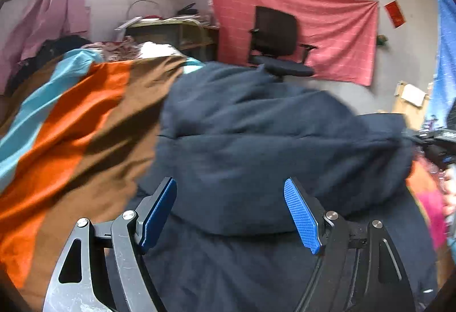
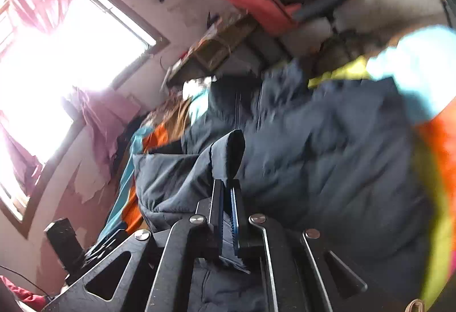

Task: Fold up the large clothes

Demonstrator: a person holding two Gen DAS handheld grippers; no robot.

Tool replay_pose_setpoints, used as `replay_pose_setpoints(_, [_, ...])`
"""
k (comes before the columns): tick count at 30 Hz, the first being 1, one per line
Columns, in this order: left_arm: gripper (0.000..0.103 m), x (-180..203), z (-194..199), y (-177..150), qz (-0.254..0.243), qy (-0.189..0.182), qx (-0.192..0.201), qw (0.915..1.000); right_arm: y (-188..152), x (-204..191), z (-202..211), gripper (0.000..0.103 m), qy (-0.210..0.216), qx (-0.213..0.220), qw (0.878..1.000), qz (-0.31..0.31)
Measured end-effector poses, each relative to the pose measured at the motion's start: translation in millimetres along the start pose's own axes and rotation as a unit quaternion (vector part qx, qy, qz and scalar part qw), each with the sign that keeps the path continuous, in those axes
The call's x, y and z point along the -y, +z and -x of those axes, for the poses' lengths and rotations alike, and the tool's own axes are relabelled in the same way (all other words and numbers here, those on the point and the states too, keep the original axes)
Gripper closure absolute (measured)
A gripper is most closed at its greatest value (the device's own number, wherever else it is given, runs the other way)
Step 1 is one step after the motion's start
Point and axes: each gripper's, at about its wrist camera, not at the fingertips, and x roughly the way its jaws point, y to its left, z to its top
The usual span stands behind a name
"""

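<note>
1. Broadly, one bed fills the scene, covered by one striped bedspread (image 1: 85, 118) in brown, orange and turquoise; it carries the work.
2. One large garment, a dark navy padded jacket (image 1: 256, 135), lies heaped on the bedspread toward its right side, bulging in puffy folds rather than flat. In the right wrist view its zip and a flap of its edge stand up just ahead of the fingers.
3. Behind the bed stand one black office chair (image 1: 276, 41) against one red cloth (image 1: 327, 26) hung on the wall, and one cluttered table (image 1: 171, 29) near the window.
4. Two grippers are at work. The left gripper (image 1: 230, 212) hovers over the near side of the jacket with its fingers spread wide and nothing between them.
5. The right gripper (image 2: 226, 215) has its fingers closed tight on a thin fold of the jacket's edge fabric.
6. Risks, as I judge them: the pinch is on a thin slippery shell layer, so a pull could slide it out or lift only one layer. With just one hand holding, the bulky padding may sag and bunch into a crooked fold. The jacket lies near the bed's side, so a hard drag might tip it over the edge.
</note>
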Motion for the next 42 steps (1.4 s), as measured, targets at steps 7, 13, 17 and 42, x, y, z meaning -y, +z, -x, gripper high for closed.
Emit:
replay_pose_setpoints(7, [0.030,-28.8,-66.4,7.2,0.025,0.019,-0.060,0.9977,20.0,11.6,0.2,0.098,-0.132,0.002,0.991,-0.011])
replay_pose_setpoints(13, [0.030,-20.7,-68.8,24.4,0.020,-0.053,-0.036,0.9977,6.4,24.3,-21.5,0.091,-0.241,-0.026,0.970,0.014])
replay_pose_setpoints(17, [0.030,3.1,-78.0,45.2,-0.021,-0.069,-0.026,0.9970,9.4,6.6,-18.1,0.065,-0.318,0.006,0.946,0.069])
replay_pose_setpoints(42, [0.027,-16.7,-149.7,-6.4,-0.035,-0.078,-0.105,0.9908,-34.3,17.0,-118.1,0.059,-0.265,-0.068,0.951,0.145])
